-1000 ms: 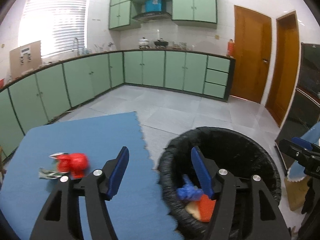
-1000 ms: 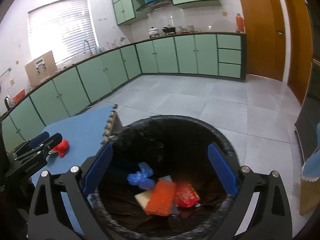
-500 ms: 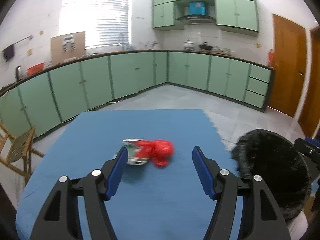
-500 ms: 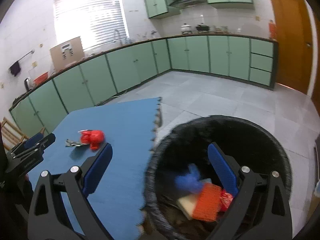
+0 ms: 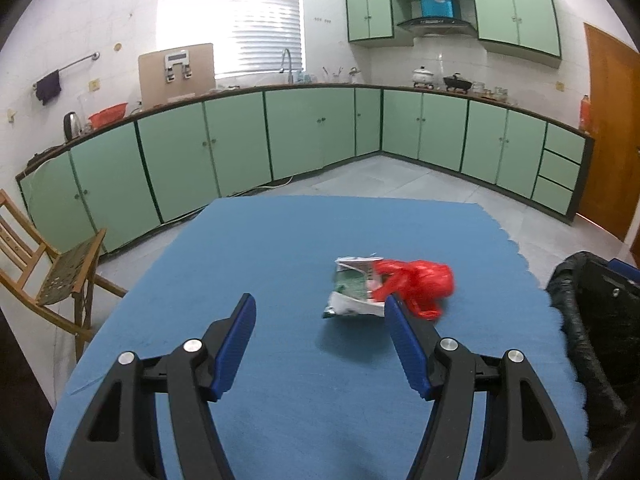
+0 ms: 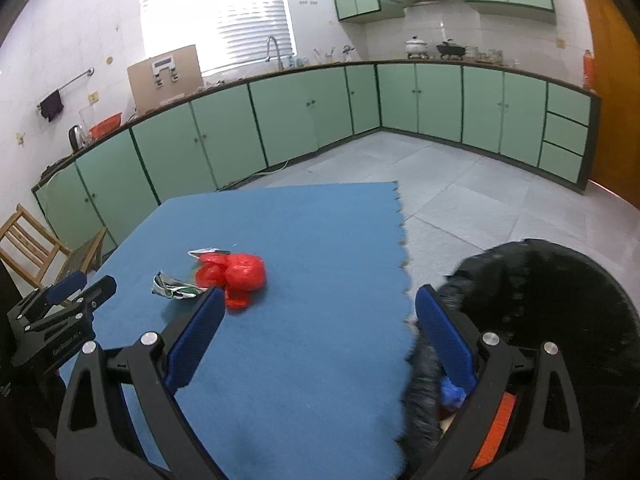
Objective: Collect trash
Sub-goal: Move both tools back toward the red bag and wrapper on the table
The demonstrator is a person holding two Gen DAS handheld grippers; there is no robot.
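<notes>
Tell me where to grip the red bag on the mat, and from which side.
Grip the red bag across its bunched middle, coming down from above and the near side. It lies crumpled in a lump, touching the wrapper, so keep the fingers off that edge.

Daylight came through the blinded window, which glared white and washed out its slats in both views. The room was evenly lit, with soft, faint shadows on the blue surface. Fisheye bending curved the cabinets, and black vignetting filled the corners. The red bag and bin liner were slightly motion-blurred.
</notes>
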